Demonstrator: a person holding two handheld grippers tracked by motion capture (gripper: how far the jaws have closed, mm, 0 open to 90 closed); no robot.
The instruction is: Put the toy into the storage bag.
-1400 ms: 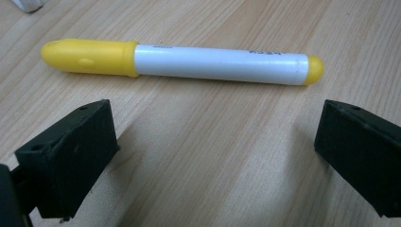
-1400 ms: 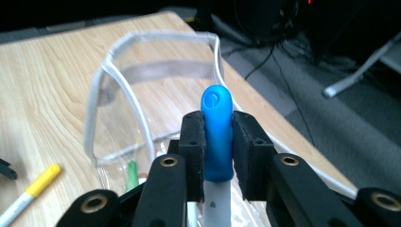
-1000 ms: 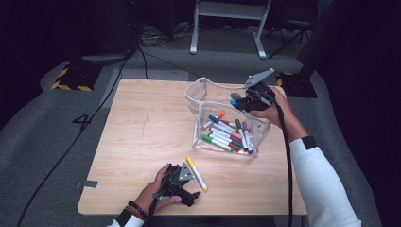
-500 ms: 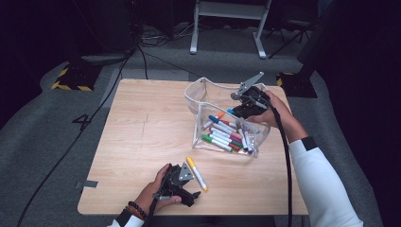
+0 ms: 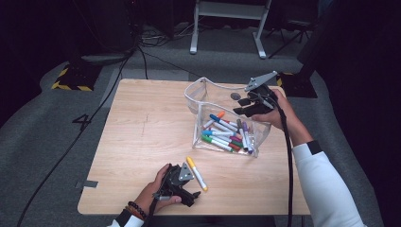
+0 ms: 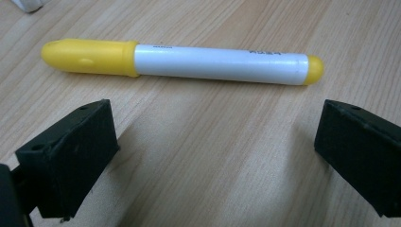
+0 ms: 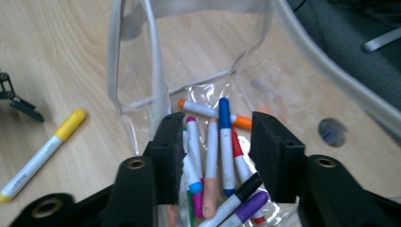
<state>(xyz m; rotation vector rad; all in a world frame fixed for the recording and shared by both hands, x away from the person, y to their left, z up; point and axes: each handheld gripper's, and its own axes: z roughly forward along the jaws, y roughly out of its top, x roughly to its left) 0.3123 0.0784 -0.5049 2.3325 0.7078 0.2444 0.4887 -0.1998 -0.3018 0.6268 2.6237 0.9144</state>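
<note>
The right gripper [image 5: 246, 106] hangs over the far right part of the table, above the open mouth of the clear pouch [image 5: 204, 97]. Its jaws have just been opening and stand partly apart with nothing pressed between them; in the right gripper view the markers [image 7: 222, 151] show in the gap, lying below inside the pouch, not held. A blue-capped marker [image 7: 225, 142] lies in the middle of that gap over an orange-capped one. The lower ends of several markers are hidden behind the jaws and cut off by the bottom of that view, and the pouch's wrinkled plastic blurs what lies deeper in it. A dark round spot [image 7: 332, 131] shows through the plastic at the right; what it is cannot be made out.

The left gripper [image 5: 182, 187] rests low at the table's near edge, held by a hand [image 5: 151, 194] with a beaded band at the wrist. Its jaws are spread wide and grip nothing. In the left gripper view they frame bare wood, and the yellow marker [image 6: 179, 61] lies crosswise just past their tips, apart from both pads. From the high view this marker lies just beside the gripper on its right, slanting toward the near edge, white-barrelled with a yellow cap.

The pouch lies on the right half of the table [image 5: 142, 127], its mouth toward the far edge.
</note>
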